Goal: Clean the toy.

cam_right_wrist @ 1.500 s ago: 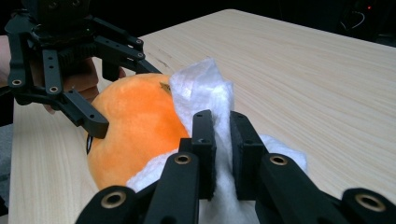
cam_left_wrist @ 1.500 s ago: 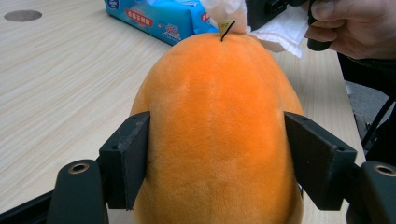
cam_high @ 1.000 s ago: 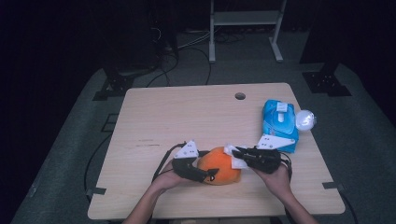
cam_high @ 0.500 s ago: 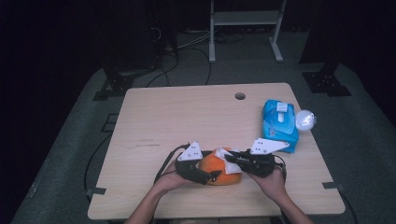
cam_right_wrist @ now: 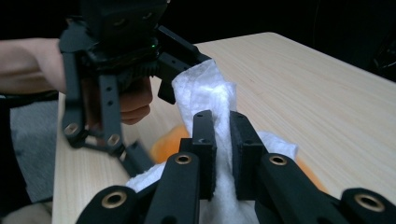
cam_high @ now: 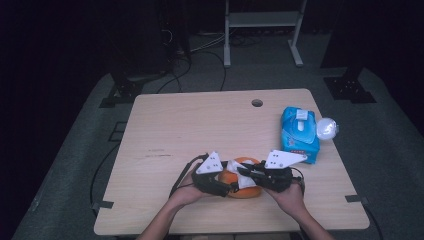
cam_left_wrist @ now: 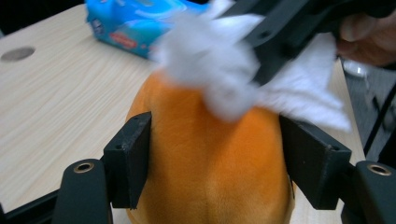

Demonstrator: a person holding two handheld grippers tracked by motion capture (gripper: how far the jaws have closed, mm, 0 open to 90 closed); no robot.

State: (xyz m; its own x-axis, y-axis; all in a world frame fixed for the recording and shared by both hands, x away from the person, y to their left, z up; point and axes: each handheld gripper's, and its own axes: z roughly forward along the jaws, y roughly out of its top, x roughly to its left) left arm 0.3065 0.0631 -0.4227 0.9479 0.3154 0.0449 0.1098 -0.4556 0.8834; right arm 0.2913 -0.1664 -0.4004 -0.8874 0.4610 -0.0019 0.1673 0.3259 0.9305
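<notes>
- Orange plush toy (cam_left_wrist: 210,158) sits near counter (cam_high: 190,125) front edge, clasped by left hand-held gripper (cam_left_wrist: 215,158), jaws just closing
- Right hand-held gripper (cam_right_wrist: 222,140) pinches white wipe (cam_right_wrist: 210,93) atop toy

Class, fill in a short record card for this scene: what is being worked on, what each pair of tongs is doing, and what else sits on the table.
work in hand: wiping an orange plush toy with a white wipe
left tongs: jaws on either side of the toy, having just closed further
right tongs: shut on the wipe, over the toy
table: light wood, round hole near the far edge
other items: blue wipes packet at the right, small clear round thing beside it
</notes>
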